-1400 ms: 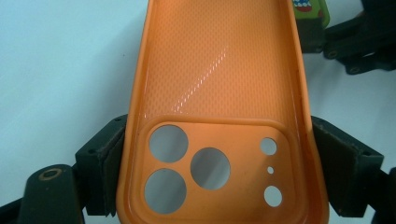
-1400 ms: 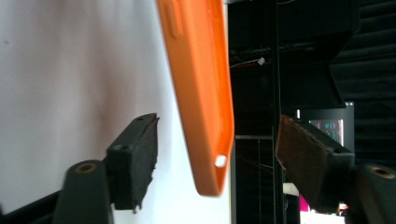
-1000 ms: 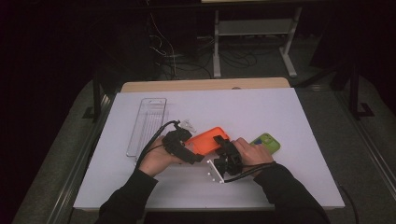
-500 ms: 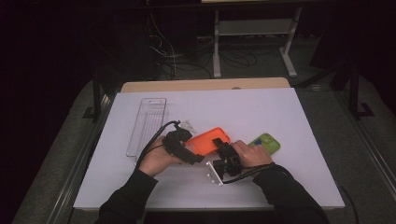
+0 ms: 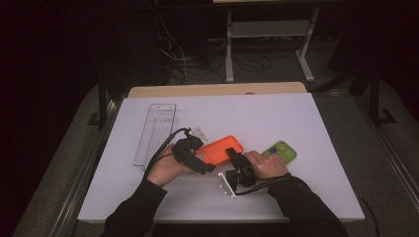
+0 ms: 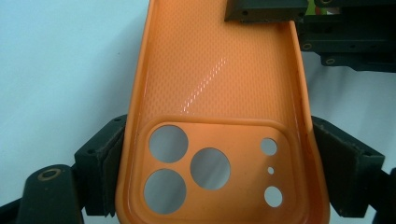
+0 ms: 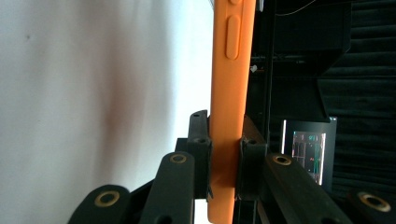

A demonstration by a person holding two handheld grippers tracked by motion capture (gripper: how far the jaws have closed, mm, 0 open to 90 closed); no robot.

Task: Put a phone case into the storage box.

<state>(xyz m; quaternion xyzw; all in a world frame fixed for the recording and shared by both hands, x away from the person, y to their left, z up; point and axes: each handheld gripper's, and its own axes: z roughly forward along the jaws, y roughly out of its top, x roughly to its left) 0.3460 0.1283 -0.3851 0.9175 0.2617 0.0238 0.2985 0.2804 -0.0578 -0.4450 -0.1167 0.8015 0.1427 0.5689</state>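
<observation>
An orange phone case lies open side up between both grippers, just above the white table sheet. My left gripper is shut across the width of its camera-cutout end, with the pads pressed on both side walls. My right gripper grips the opposite end. Its jaws have just been closing, and they now pinch the thin rim of the orange case between them. The right gripper's fingertips reach over the far end of the orange case in the left gripper view.
A green phone case lies on the sheet just right of my right hand. A clear plastic tray stands to the left. A small white part lies behind the left gripper. Dark floor and shelving surround the table.
Both hands have stayed in place with the orange case between them. The right gripper's jaws have drawn in on the case's end.
</observation>
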